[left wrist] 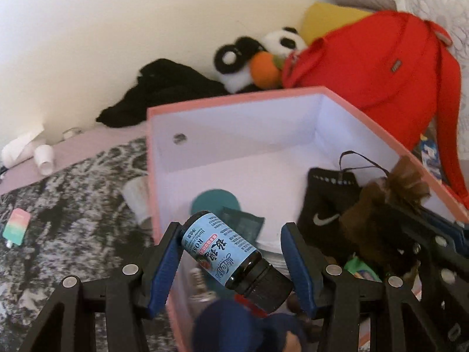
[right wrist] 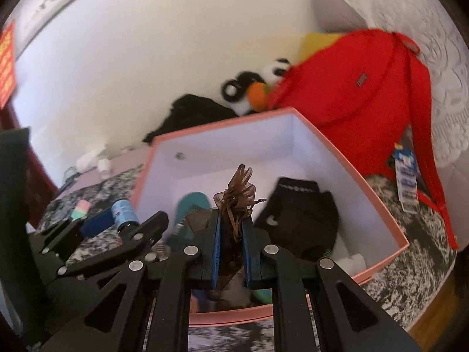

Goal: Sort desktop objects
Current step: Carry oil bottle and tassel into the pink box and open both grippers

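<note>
The left gripper (left wrist: 234, 252) grasps a small dark bottle (left wrist: 231, 253) with a blue label, tilted over the near edge of a pink box (left wrist: 234, 99). The right gripper (right wrist: 231, 234), clenched, pinches a brown ribbon pouch (right wrist: 236, 199) above the box, where a black sock (right wrist: 296, 214) lies.

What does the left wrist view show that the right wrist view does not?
Only the left wrist view shows the label text of the dark glass bottle with the pale blue label, held across the left gripper.

Only the right wrist view shows the right gripper shut on the brown ribbon bundle, and a red wall notice.

Both show the pink cardboard box, black sock and red backpack.
</note>
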Tool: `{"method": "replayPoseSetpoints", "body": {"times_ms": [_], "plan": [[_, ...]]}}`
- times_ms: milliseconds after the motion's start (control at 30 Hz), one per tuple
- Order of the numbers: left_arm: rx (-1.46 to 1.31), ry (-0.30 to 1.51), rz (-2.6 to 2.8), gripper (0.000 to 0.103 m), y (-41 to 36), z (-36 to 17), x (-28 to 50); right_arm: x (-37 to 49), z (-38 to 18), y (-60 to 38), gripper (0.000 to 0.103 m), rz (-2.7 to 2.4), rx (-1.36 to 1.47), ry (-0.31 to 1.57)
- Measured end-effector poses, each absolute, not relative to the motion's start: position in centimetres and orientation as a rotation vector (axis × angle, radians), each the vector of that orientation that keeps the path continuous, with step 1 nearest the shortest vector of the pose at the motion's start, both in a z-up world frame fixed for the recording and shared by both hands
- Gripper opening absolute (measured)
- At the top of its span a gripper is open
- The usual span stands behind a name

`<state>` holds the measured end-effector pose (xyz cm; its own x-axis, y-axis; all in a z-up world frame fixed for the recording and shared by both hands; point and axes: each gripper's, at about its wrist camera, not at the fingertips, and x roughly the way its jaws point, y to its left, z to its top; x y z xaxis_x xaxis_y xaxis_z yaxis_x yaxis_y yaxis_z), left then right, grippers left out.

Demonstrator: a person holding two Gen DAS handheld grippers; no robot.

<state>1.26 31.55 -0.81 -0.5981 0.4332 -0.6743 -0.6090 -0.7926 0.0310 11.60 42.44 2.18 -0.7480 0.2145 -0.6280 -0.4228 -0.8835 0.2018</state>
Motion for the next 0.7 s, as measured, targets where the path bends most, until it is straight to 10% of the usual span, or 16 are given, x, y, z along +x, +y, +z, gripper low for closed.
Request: {"method": "replayPoseSetpoints", "body": {"times_ms": [367, 567, 700], "plan": [[-0.883, 0.356, 2.398, 0.065, 33.7, -4.5, 2.6, 10.1, -2.3, 46.3, 0.021, 2.499, -0.965, 0.489], [-0.858, 0.327, 2.458, 0.085, 33.6, -5.0, 3.1, 10.1, -3.3, 47.2, 0.1, 2.431, -0.911, 0.411], [-0.823, 0.305, 2.477, 0.087, 33.5, -5.2, 3.3, 10.4, -3.1, 47.5, 0.103, 2.409, -0.883, 0.463]]}}
